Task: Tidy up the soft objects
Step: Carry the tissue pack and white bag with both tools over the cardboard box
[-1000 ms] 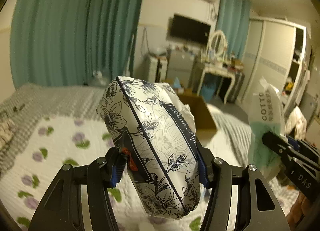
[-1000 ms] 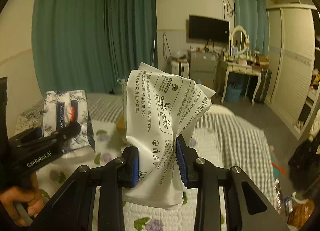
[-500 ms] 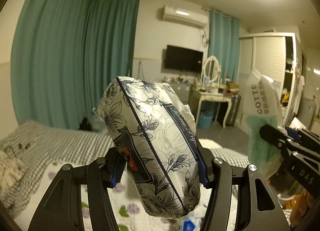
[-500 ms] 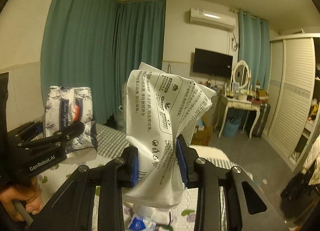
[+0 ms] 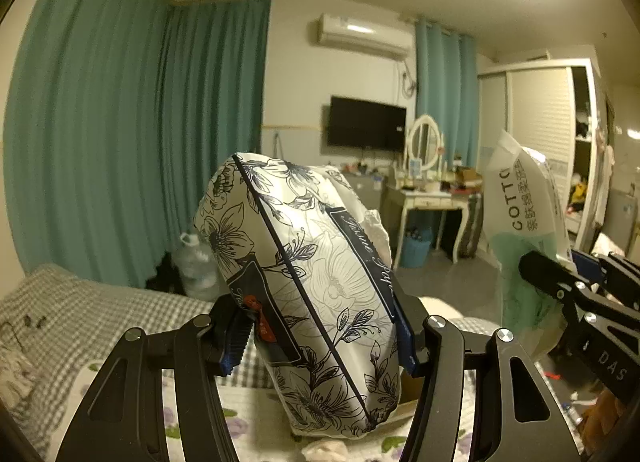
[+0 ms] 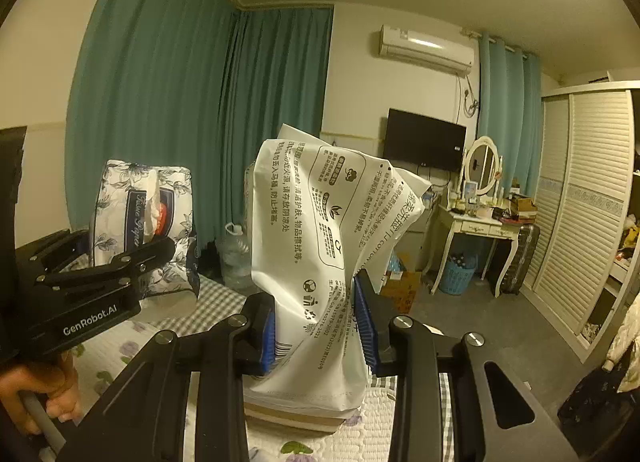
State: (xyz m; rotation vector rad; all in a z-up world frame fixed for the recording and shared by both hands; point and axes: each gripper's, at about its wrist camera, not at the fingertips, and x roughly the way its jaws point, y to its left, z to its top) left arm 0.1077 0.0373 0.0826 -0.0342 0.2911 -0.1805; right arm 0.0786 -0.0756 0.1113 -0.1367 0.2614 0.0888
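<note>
Two soft packs are held up above the floral quilted bed (image 5: pixel 248 418). Left gripper (image 5: pixel 320 338) clamps the blue-flowered white tissue pack (image 5: pixel 304 282), long axis tilted upward. Right gripper (image 6: pixel 320 326) clamps the crumpled white plastic wipes pack (image 6: pixel 320 246), upright.

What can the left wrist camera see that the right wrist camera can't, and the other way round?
Only the left wrist view shows the "COTTO" lettering on the green front of the white pack, and the side of the floral tissue pack clamped in the left gripper.

Only the right wrist view shows the white pack's printed back, pinched in the right gripper, the tissue poking from the floral pack's slot, and the hand holding the left gripper.

Both show the two packs, the TV, the dressing table, the air conditioner and the teal curtains.
</note>
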